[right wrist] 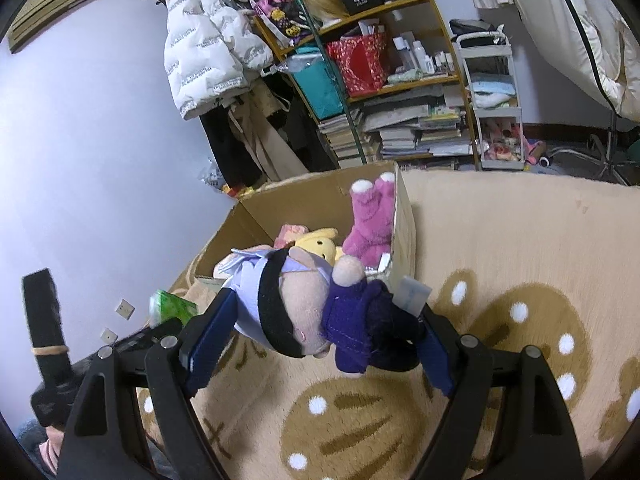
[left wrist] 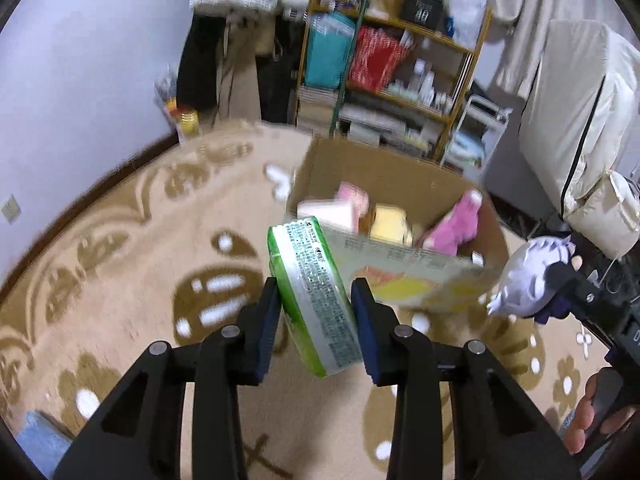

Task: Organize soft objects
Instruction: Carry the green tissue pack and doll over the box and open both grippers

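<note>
Jaws pinching crinkly green tissue pack [left wrist: 316,296], plush doll [right wrist: 316,312]

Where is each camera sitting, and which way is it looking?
Left wrist: sits on the left gripper, looking along its fingers over the rug at the cardboard box; a green pack is between the pads, and a hand shows at the right.
Right wrist: sits on the right gripper, looking past the doll it holds toward the same box.
Both share the box, the pink plush, the shelf and each other's load.
</note>
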Available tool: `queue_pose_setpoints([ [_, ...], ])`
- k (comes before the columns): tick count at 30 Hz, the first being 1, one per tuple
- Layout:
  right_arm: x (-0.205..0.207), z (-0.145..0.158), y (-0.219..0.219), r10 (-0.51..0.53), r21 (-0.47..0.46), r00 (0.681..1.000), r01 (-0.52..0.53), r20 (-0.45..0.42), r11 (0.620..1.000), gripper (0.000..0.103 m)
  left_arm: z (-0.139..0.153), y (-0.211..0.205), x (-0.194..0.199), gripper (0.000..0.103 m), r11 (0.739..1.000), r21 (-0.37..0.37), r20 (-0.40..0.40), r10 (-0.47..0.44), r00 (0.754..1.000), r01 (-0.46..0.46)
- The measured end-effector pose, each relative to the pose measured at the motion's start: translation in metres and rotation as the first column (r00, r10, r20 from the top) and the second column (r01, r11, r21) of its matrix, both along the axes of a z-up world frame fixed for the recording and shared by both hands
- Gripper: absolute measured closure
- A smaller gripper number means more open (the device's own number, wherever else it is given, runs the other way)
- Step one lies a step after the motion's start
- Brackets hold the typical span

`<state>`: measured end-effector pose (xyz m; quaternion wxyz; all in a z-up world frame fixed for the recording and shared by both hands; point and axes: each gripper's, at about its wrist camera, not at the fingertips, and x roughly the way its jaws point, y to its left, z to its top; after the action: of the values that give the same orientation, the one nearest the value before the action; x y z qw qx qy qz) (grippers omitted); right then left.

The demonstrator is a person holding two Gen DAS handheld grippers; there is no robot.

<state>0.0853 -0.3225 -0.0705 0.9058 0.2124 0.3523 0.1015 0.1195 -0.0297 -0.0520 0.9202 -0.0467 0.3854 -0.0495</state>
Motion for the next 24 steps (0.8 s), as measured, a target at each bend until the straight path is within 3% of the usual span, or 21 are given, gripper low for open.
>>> queue_pose_setpoints([
  [3,-0.001,0.006,0.000,-0.001,-0.003,0.999,0.001,0.034,1.000,0.016,0.015,-0.006,0.000,0.069,0.999,0.036,0.093,-0.004,0.996,0.001],
  [11,0.005,0.014,0.003,-0.006,-0.015,0.995,0.008,0.099,1.000,0.016,0.026,-0.017,0.022,0.069,0.998,0.029,0.189,-0.063,0.980,0.059],
  [17,0.019,0.010,0.001,-0.026,-0.009,0.994,0.027,0.109,1.000,0.016,0.025,-0.029,0.038,0.069,0.992,0.060,0.217,-0.123,0.968,0.112],
  [21,0.031,0.011,0.001,-0.046,-0.028,0.991,0.050,0.129,0.998,0.016,0.020,-0.041,0.046,0.069,0.980,0.135,0.230,-0.173,0.958,0.145],
  [24,0.039,0.013,0.003,-0.058,-0.056,0.985,0.068,0.161,0.996,0.016,0.015,-0.042,0.052,0.069,0.976,0.131,0.216,-0.198,0.956,0.173],
])
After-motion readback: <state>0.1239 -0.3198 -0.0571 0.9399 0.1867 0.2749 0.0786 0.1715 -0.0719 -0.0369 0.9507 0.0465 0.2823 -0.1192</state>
